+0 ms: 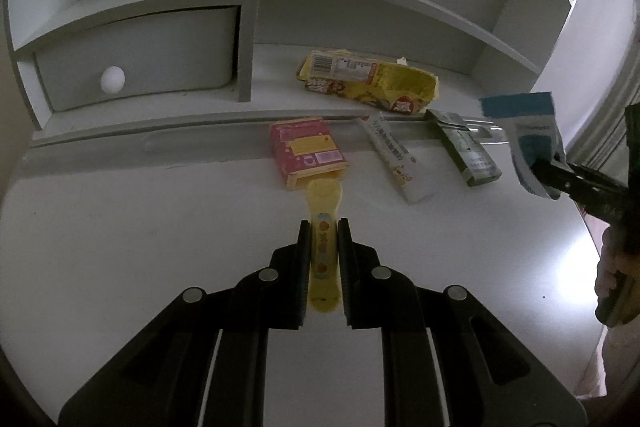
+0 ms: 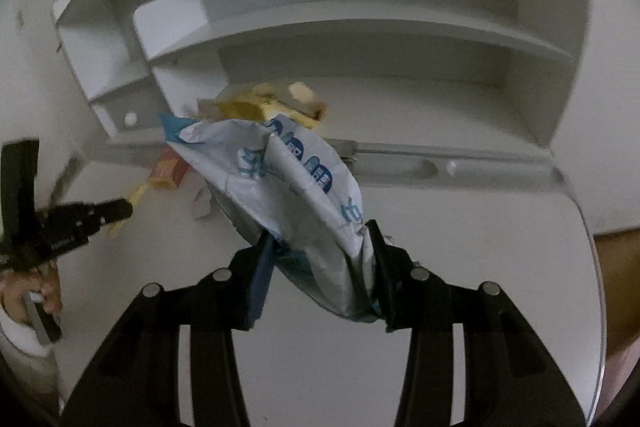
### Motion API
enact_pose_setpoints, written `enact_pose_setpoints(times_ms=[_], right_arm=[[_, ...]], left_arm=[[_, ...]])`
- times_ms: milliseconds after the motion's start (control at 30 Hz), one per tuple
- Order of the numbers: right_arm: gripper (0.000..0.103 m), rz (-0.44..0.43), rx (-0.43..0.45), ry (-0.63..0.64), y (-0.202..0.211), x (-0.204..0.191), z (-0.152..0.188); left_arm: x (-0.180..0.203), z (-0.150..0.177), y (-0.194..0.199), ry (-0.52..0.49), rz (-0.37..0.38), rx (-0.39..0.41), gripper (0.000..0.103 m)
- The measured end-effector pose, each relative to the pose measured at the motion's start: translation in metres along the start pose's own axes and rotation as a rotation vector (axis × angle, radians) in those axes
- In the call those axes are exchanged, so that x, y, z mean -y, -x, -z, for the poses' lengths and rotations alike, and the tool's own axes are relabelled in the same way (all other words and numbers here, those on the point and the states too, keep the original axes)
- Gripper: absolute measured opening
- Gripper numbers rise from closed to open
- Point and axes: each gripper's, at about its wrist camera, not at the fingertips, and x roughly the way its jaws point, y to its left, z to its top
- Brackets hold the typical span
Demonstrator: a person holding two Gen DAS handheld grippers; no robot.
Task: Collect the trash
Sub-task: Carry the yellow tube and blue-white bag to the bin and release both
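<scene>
My left gripper [image 1: 324,227] is shut on a yellow plastic stick [image 1: 323,223] with coloured stickers; its far end reaches into the open end of a red and yellow box [image 1: 306,151] lying on the white desk [image 1: 120,247]. My right gripper [image 2: 320,231] is shut on a crumpled white and blue wrapper [image 2: 288,179] and holds it above the desk. The wrapper also shows in the left wrist view [image 1: 528,135], at the far right. The left gripper shows in the right wrist view [image 2: 116,211], at the left.
A torn yellow snack bag [image 1: 372,83] lies under the lower shelf. A white tube [image 1: 396,157] and a green and white box [image 1: 464,147] lie on the desk near the pen groove. A drawer with a white knob [image 1: 113,79] sits at the back left.
</scene>
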Motion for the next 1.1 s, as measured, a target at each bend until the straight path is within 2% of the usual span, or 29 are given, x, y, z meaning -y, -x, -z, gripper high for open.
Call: enact_pose_setpoints(times_ms=[267, 333, 433, 567, 700, 800, 867, 933, 967, 1100], right_arm=[[0.044, 0.006, -0.030, -0.053, -0.006, 0.006, 0.021], [0.044, -0.002, -0.026, -0.056, -0.002, 0.006, 0.024], [0.044, -0.005, 0.006, -0.049, 0.014, 0.004, 0.026], [0.044, 0.003, 0.061, -0.088, 0.052, 0.021, 0.037], [0.044, 0.049, 0.125, -0.157, 0.113, 0.059, 0.065], [0.044, 0.106, 0.167, -0.216, 0.170, 0.094, 0.098], [0.044, 0.152, 0.194, -0.258, 0.210, 0.120, 0.126], [0.044, 0.227, 0.219, -0.307, 0.256, 0.149, 0.165], [0.044, 0.253, 0.221, -0.328, 0.270, 0.161, 0.180], [0.044, 0.322, 0.183, -0.498, 0.313, 0.225, 0.264]], left_arm=[[0.002, 0.000, 0.002, 0.007, 0.011, 0.006, 0.012], [0.006, -0.002, 0.004, -0.008, -0.014, 0.011, 0.012], [0.020, -0.004, 0.011, -0.019, 0.014, 0.022, 0.012], [0.061, -0.001, 0.021, -0.064, 0.069, 0.022, 0.012], [0.133, 0.006, 0.033, -0.163, 0.159, 0.027, 0.012], [0.211, 0.018, 0.042, -0.262, 0.273, 0.026, 0.012], [0.280, 0.037, 0.047, -0.363, 0.376, 0.007, 0.012], [0.331, 0.058, 0.050, -0.448, 0.443, -0.018, 0.012], [0.372, 0.077, 0.050, -0.515, 0.493, -0.046, 0.012], [0.465, 0.137, 0.039, -0.661, 0.586, -0.143, 0.012]])
